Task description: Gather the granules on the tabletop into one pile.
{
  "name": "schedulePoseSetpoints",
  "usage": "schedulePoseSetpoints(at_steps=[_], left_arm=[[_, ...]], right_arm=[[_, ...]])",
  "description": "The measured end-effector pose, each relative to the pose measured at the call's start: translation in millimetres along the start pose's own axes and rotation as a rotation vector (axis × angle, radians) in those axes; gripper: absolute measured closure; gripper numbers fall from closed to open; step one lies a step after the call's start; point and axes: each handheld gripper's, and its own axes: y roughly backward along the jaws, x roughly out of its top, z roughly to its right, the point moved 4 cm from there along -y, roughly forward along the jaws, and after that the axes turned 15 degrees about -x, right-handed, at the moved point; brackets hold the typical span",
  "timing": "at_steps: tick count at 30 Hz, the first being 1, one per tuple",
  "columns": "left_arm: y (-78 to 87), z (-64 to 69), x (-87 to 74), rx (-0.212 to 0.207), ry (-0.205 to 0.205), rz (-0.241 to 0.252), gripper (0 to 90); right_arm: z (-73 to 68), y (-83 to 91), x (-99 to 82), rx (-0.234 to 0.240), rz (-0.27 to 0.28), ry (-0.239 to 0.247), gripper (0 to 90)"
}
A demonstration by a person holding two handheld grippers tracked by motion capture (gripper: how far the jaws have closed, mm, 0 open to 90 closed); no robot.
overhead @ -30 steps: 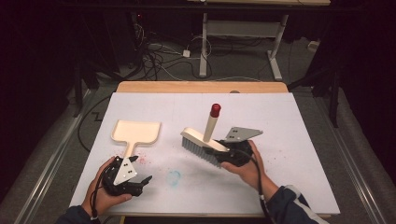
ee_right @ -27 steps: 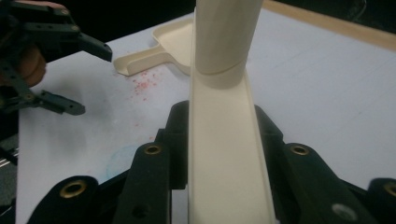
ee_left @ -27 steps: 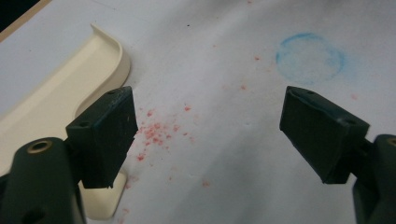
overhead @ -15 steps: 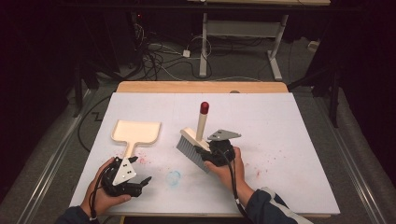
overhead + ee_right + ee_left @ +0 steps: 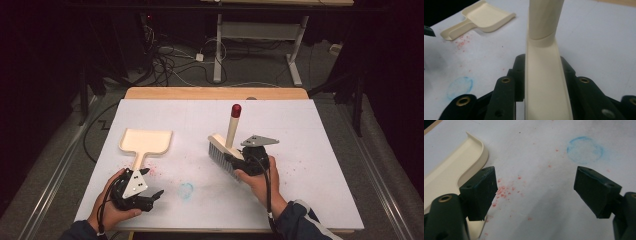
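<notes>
A: Right gripper?
B: Clamped on the cream brush, jaws pressed against both long sides of its back, as seen close up in the right gripper view. Held over the white tabletop, bristles facing down and toward the dustpan.

A: Brush handle?
B: Rising from the brush back, tilted slightly, capped by a red tip.

A: Landmark, then?
B: Cream dustpan, lying flat on the tabletop, scoop pointing away from the person, stubby handle pointing back toward the near edge.

A: Brush relative to the dustpan?
B: Off to its right, well apart, roughly level with it.

A: Left gripper?
B: Released, jaws spread wide with nothing between them. Resting low just behind the dustpan's handle, near the front edge of the tabletop. In the left gripper view, one jaw just beside the dustpan's curved rim.

A: Anything on the surface?
B: Pink crumbs scattered just beside the dustpan handle, on its right. A faint blue ring farther right of the handle, between the two grippers. More faint pink specks on the far side of the brush from the dustpan.
</notes>
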Motion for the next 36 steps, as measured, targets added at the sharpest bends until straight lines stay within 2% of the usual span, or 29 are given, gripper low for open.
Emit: schedulePoseSetpoints(at_steps=[4, 6, 7, 9, 10, 11, 12, 15, 16, 18, 20, 22, 24, 26, 31, 33, 36], left_arm=[[-0.1, -0.9, -0.2, -0.002, 0.002, 0.0, 18.0], [-0.9, -1.0, -0.6, -0.004, 0.003, -0.005, 18.0], [-1.2, -1.4, -0.4, 0.002, -0.005, -0.007, 18.0], [-2.1, -1.7, -0.1, 0.002, -0.003, -0.006, 18.1], [-2.5, -1.8, 0.1, 0.002, -0.003, -0.008, 18.0], [-2.9, -2.0, 0.4, 0.003, -0.003, -0.009, 18.0], [-3.0, -2.3, 0.7, 0.002, -0.006, -0.012, 18.0], [-3.5, -4.0, 0.8, 0.005, -0.006, -0.013, 18.0], [-3.5, -4.8, 0.6, 0.004, -0.004, -0.014, 18.1], [-4.0, -5.9, -0.2, 0.002, -0.004, -0.018, 18.1], [-4.5, -6.6, -0.9, -0.002, 0.001, -0.019, 18.1], [-5.2, -6.6, -1.4, -0.005, 0.001, -0.021, 18.3], [-5.8, -5.5, -1.7, -0.008, -0.005, -0.026, 18.5], [-6.1, -4.2, -1.9, -0.011, -0.01, -0.029, 18.6], [-5.4, -3.8, -2.9, -0.011, -0.008, -0.033, 18.5], [-5.2, -3.4, -3.2, -0.012, -0.009, -0.037, 18.6], [-6.4, -2.5, -2.9, -0.014, -0.005, -0.039, 18.5]], right_arm=[[9.5, 12.2, 12.2, -0.018, 0.047, 0.05, 67.5], [18.3, 14.1, 19.7, -0.029, 0.068, 0.081, 67.5], [23.2, 13.5, 23.5, -0.019, 0.083, 0.097, 67.5], [31.6, 7.6, 29.9, 0.013, 0.111, 0.17, 67.5], [35.5, 2.8, 32.3, 0.022, 0.122, 0.222, 67.4], [39.1, -3.0, 34.7, 0.003, 0.124, 0.274, 67.4], [42.3, -8.9, 37.1, 0.004, 0.139, 0.318, 67.5], [49.9, -29.2, 43.3, 0.017, 0.143, 0.384, 67.5], [51.6, -36.3, 44.3, 0.031, 0.142, 0.393, 67.4], [52.4, -50.8, 44.4, 0.043, 0.133, 0.368, 67.5], [48.4, -61.7, 42.4, 0.076, 0.133, 0.368, 67.5], [43.0, -69.9, 40.5, 0.075, 0.136, 0.399, 67.5], [39.4, -74.4, 38.8, 0.102, 0.146, 0.407, 67.6], [38.1, -76.0, 36.4, 0.134, 0.151, 0.422, 67.6], [39.8, -69.0, 22.9, 0.255, 0.156, 0.461, 67.5], [40.4, -63.1, 15.5, 0.296, 0.169, 0.496, 67.4], [43.1, -53.0, 5.8, 0.328, 0.181, 0.537, 67.3]])
